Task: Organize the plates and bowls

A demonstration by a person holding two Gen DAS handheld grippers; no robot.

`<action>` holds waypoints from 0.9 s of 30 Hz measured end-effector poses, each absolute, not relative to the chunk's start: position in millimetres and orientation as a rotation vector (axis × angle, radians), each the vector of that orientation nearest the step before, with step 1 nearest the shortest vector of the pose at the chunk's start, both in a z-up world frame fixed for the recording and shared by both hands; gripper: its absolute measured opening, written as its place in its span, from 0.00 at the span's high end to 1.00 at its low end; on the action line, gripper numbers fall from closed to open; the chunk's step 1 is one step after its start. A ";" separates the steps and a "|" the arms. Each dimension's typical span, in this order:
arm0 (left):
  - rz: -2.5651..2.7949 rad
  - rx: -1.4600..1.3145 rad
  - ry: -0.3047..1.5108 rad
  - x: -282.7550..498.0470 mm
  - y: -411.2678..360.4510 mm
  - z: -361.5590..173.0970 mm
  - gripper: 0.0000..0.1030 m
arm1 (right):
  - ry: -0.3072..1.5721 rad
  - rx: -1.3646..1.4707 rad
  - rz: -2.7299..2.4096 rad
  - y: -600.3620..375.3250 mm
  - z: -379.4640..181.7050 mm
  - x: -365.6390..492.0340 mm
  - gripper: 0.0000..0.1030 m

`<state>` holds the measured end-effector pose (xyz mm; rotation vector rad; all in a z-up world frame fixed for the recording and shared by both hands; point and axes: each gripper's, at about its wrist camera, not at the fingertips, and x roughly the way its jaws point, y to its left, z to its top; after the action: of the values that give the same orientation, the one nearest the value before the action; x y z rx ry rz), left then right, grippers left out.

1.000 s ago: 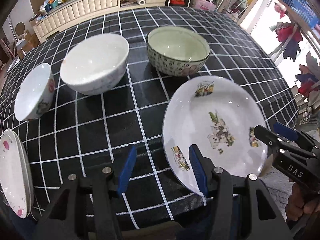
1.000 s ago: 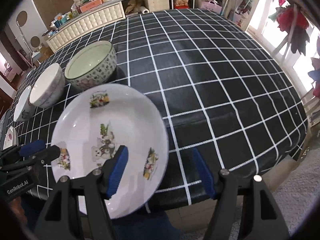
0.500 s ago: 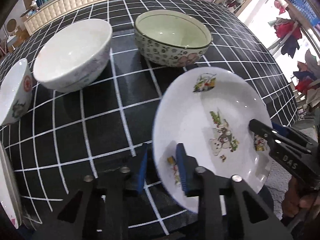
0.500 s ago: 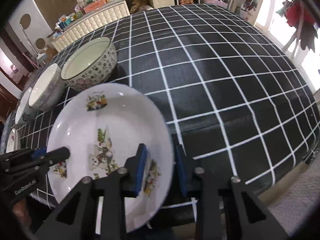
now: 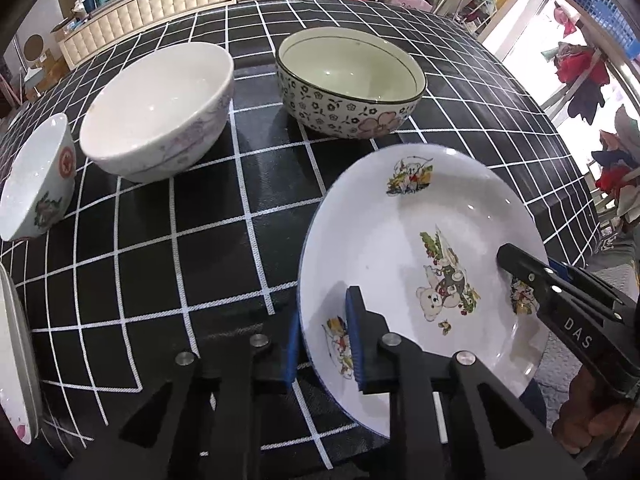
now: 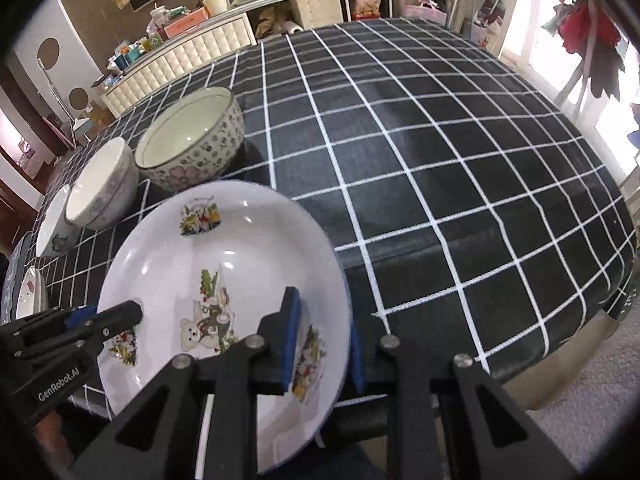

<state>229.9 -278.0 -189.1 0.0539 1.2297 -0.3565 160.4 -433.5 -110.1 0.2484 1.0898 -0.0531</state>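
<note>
Both grippers have narrowed from wide open onto the cartoon plate [image 5: 420, 248], and their jaws are closing now with its rim between the pads. Left gripper [image 5: 322, 340] pinches the plate's left rim, one blue pad inside the dish and one outside. Right gripper [image 6: 324, 344] does the same on the right rim, inner pad over a printed figure. Plate sits at the near table edge, tilted, partly overhanging the checked tablecloth [image 5: 224, 248]; in the earlier frames it looked flatter.

Left view alone shows a stack of plates [image 5: 16, 364] at the far left edge and the person's hand [image 5: 592, 428] under the right tool. Right view alone shows the cloth's bare right half and the floor [image 6: 592, 400] below the table edge.

Beyond the plate, apart from it: patterned bowl [image 5: 348, 84], white bowl [image 5: 160, 112] to its left, small bowl [image 5: 36, 180] further left, in a row. Bowls have not shifted. Cluttered sideboard [image 6: 180, 64] behind the table.
</note>
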 end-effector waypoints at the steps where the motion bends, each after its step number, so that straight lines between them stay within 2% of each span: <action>1: -0.361 0.061 1.219 226.7 -276.0 -185.5 0.82 | 1.085 0.246 -0.050 -431.6 -107.1 159.6 0.74; 11: -0.330 0.048 1.137 212.3 -245.9 -147.3 0.82 | 1.040 0.203 -0.004 -388.7 -74.4 162.8 0.75; 27: -0.188 -0.042 1.044 184.4 -114.7 -95.4 0.82 | 1.005 0.125 0.175 -270.2 -52.6 170.2 0.75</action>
<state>184.4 -114.7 -95.4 -0.0420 1.0438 -0.1876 170.2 -270.2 -52.6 0.1247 1.0050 0.1749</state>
